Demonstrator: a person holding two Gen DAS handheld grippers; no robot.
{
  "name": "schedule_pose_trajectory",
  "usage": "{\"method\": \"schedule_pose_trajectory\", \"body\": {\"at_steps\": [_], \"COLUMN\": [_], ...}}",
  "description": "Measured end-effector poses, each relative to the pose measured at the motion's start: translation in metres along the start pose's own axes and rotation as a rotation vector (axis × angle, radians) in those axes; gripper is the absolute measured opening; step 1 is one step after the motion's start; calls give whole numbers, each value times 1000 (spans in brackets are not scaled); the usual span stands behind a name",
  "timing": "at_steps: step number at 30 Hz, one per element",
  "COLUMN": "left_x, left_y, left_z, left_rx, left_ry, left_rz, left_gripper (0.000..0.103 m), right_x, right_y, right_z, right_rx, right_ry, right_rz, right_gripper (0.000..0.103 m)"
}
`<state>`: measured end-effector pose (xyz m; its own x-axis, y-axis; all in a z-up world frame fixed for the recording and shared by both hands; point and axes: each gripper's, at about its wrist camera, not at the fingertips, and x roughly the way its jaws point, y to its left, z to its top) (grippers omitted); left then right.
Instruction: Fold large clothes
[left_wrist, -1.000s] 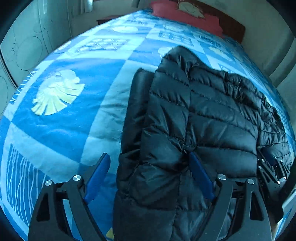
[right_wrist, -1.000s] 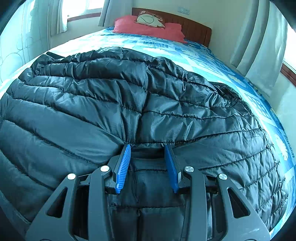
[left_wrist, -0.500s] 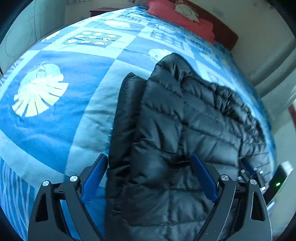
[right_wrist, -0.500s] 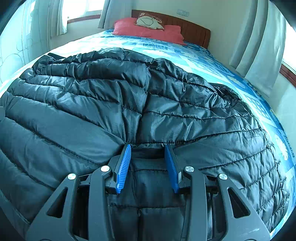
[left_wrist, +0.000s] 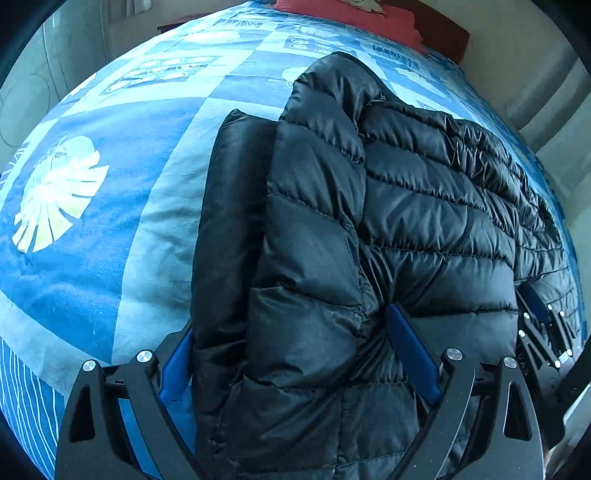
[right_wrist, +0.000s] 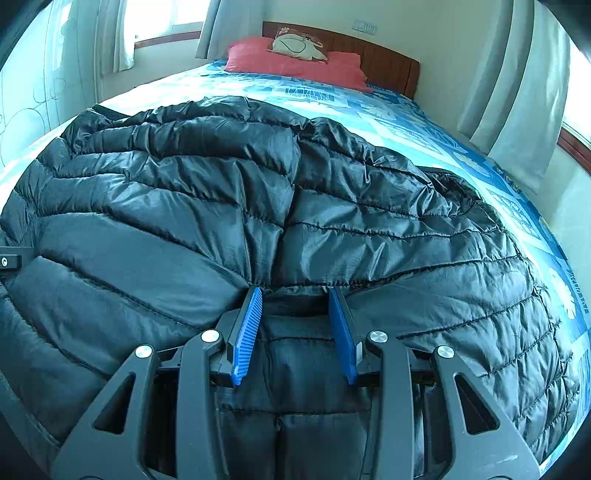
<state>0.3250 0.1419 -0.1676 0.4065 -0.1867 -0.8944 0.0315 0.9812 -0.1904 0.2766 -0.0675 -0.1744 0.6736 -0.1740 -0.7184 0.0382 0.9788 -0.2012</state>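
A black quilted puffer jacket (left_wrist: 388, 229) lies folded on the blue patterned bed; it fills the right wrist view (right_wrist: 280, 206). My left gripper (left_wrist: 291, 332) is open wide, its blue pads straddling the jacket's near left edge and folded sleeve. My right gripper (right_wrist: 295, 295) has its jaws partly closed around a bunched fold at the jacket's near hem, pads pressing the fabric. The right gripper also shows at the right edge of the left wrist view (left_wrist: 543, 325).
The bed cover (left_wrist: 110, 206) is blue with white leaf prints. Red pillows (right_wrist: 295, 62) and a wooden headboard (right_wrist: 388, 66) stand at the far end. Curtains (right_wrist: 517, 92) hang on the right, a window on the far left.
The left gripper has moved forward and lower over the jacket's left edge, so the jacket fills more of its view. The right gripper has held its place on the hem.
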Motion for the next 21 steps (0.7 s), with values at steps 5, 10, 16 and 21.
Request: {"method": "schedule_pose_trajectory", "body": {"at_steps": [5, 10, 16, 21], "left_x": [-2, -12, -21, -28], "left_y": [-7, -25, -46, -53], "left_z": [0, -4, -2, 2], "left_rx": [40, 87, 136, 151], "left_ry": [-15, -33, -57, -66], "left_rz": [-14, -39, 14, 42], "left_gripper": [80, 52, 30, 23], "right_x": [0, -2, 2, 3], "right_y": [2, 2, 3, 3], "right_z": [0, -1, 1, 3], "right_rx": [-1, -1, -2, -2], "right_ry": [-2, -3, -5, -7], "right_rz": [-3, -6, -10, -13], "right_gripper": [38, 38, 38, 38]}}
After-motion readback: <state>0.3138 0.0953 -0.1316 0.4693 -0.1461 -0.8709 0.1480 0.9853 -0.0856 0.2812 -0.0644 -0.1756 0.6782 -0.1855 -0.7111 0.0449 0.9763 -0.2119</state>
